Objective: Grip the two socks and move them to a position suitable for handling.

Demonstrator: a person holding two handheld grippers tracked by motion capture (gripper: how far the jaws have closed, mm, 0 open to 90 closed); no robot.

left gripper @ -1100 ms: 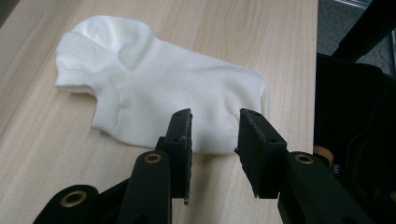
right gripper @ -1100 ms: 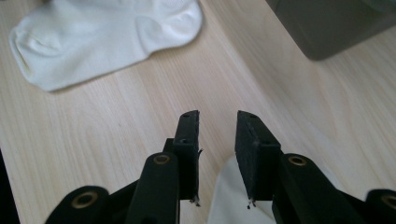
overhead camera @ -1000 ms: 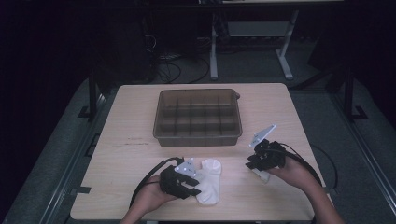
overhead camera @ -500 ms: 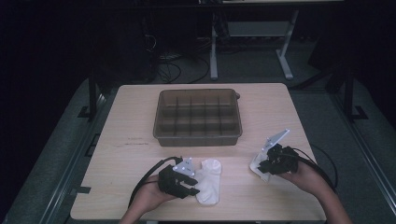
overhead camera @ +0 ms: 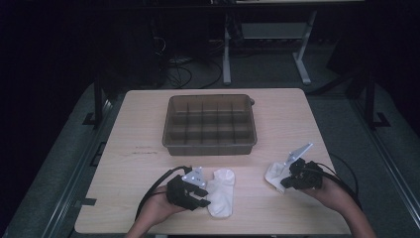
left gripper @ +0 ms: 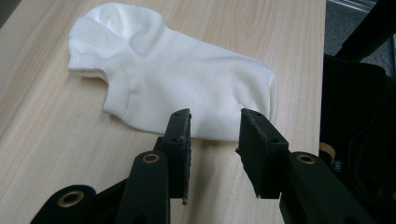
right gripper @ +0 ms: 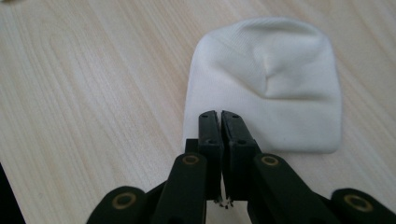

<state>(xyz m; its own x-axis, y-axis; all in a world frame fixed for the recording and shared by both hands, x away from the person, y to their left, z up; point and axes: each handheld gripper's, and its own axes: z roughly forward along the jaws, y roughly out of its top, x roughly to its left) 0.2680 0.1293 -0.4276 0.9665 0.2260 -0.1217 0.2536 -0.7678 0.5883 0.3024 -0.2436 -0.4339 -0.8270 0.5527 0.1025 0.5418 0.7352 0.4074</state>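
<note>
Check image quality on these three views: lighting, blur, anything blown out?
High view: dim, surroundings nearly black, table lit, divided tray readable but soft. Left gripper view: bright and even, flat sock slightly overexposed at its cuff, jaws sharp. Right gripper view: folded sock soft and washed out, wood grain clear, right gripper in focus.

The sock (overhead camera: 221, 192) on the left is white, with tiny ribbed lines along its edge. The folded sock (overhead camera: 274, 173) on the right is white too, plain and smooth. The tabletop (overhead camera: 148, 129) is light brown wood with thin, darker streaks running along it. The box (overhead camera: 210, 144) on the far side is see-through brown. Both tools, the left tool (overhead camera: 200, 196) and the right tool (overhead camera: 285, 177), are black, with small gold rings near the tips.
</note>
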